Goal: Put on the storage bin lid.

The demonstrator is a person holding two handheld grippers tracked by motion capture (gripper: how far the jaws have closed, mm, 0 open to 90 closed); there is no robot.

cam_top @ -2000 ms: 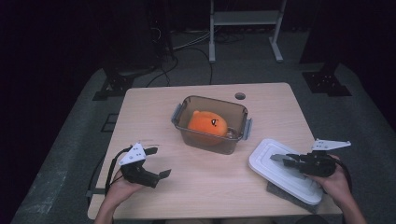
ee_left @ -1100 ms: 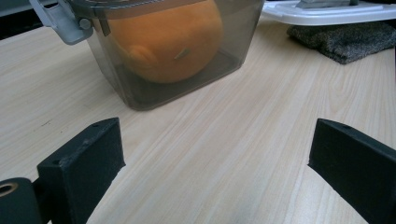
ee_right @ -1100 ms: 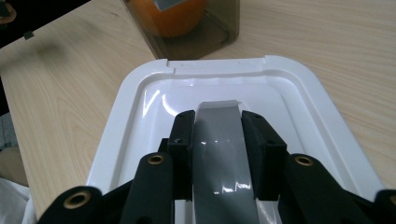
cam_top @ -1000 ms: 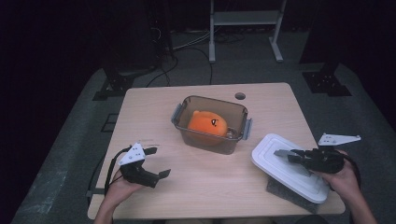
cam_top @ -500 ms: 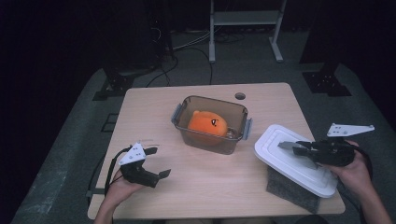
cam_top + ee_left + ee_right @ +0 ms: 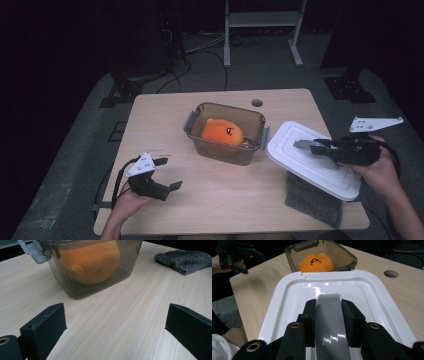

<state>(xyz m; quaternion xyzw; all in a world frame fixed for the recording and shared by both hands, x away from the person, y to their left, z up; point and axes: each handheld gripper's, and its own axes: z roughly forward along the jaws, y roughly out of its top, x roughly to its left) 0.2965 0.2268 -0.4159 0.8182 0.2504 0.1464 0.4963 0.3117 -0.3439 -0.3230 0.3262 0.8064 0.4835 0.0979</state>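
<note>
1. Compared with half a second ago, the white lid point(image 6: 311, 159) is a little more to the left and nearer to the brown container point(image 6: 226, 132); the left gripper point(image 6: 162, 174) has not changed its place.
2. The right gripper point(image 6: 306, 146) is closed on the grey handle point(image 6: 331, 315) of the lid, one jaw on each side of it.
3. The lid is held tilted above the right side of the table point(image 6: 165, 120). Its near part is over the grey cloth point(image 6: 314, 199), and its far edge is just beside the right end of the container.
4. The container stands open at the middle of the table, with an orange plush toy point(image 6: 222, 132) inside.
5. The left gripper is at the front left of the table, near the edge. Its jaws are wide apart and hold nothing.
</note>
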